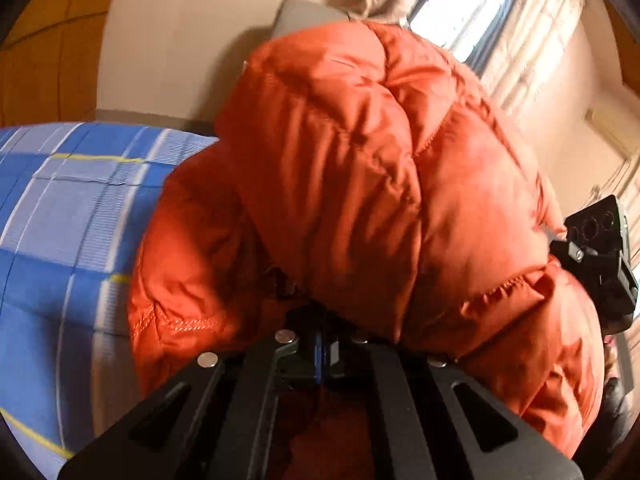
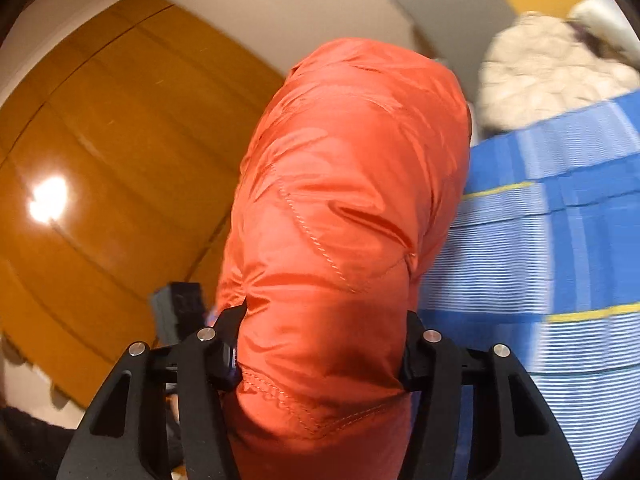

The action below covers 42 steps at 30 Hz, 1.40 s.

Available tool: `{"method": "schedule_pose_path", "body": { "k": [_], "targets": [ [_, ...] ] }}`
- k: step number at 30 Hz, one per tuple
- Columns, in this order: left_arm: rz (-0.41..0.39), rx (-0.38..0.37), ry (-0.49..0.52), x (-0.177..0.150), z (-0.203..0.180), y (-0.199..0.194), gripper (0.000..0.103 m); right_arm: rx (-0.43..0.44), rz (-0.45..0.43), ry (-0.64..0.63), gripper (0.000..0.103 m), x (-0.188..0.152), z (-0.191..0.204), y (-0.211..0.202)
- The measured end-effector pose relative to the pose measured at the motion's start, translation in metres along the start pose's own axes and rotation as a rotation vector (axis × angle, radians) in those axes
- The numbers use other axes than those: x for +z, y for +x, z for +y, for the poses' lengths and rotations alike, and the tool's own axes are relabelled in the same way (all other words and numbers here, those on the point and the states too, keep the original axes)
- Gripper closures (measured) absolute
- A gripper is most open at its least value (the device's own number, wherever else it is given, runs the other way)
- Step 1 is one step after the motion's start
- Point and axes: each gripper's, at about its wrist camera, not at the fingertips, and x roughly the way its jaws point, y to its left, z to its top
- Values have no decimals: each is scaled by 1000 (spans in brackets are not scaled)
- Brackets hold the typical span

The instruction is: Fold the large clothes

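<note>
Both tongs grip an orange puffer jacket above a blue plaid bed.

The left tongs (image 1: 320,344) are pinched nearly together on a fold of the orange puffer jacket (image 1: 360,168), which billows up in front of them and hides most of the fingers. The right tongs (image 2: 320,344) are clamped on a thick quilted roll of the jacket (image 2: 344,200), one finger on each side. The garment hangs over the bed (image 1: 60,220); a cream quilted garment (image 2: 548,72) lies at its far edge.
</note>
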Motion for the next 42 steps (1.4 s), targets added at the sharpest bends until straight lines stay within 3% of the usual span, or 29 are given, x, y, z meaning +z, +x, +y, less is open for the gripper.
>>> {"method": "schedule_pose_path", "body": {
  "k": [3,5,8,12,16,18,21,28,33,36,40,42],
  "targets": [
    [26,56,27,-9,-8,13,103,-111,60,6,48,-14,-25,7],
    [11,65,13,-13,-7,7,103,-129,65,31,48,-25,-38,11],
    [-80,89,42,-13,-16,-25,103,-132,52,31,48,-26,-38,14],
    [-169,42,122,3,-37,-60,103,-161,64,-11,48,-27,-23,15],
    [-152,-10,197,25,-60,-54,99,-198,77,-66,47,-21,-3,11],
    [-112,11,215,33,-64,-39,97,-210,82,-79,46,-22,0,8],
    [-22,67,151,33,-46,-7,98,-215,84,-80,45,-22,-2,7],
    [-27,48,1,9,-15,18,101,-257,92,-62,29,-26,-9,20],
    [-29,54,-32,8,-12,22,101,-383,84,-82,25,-25,11,11],
    [-40,97,1,6,-21,12,100,-466,44,-97,22,-28,27,-1],
    [-64,123,51,1,-38,-7,88,-511,-17,-132,17,-44,52,-22],
    [-79,128,62,-1,-45,-17,66,-539,-33,-151,17,-51,61,-26]
  ]
}}
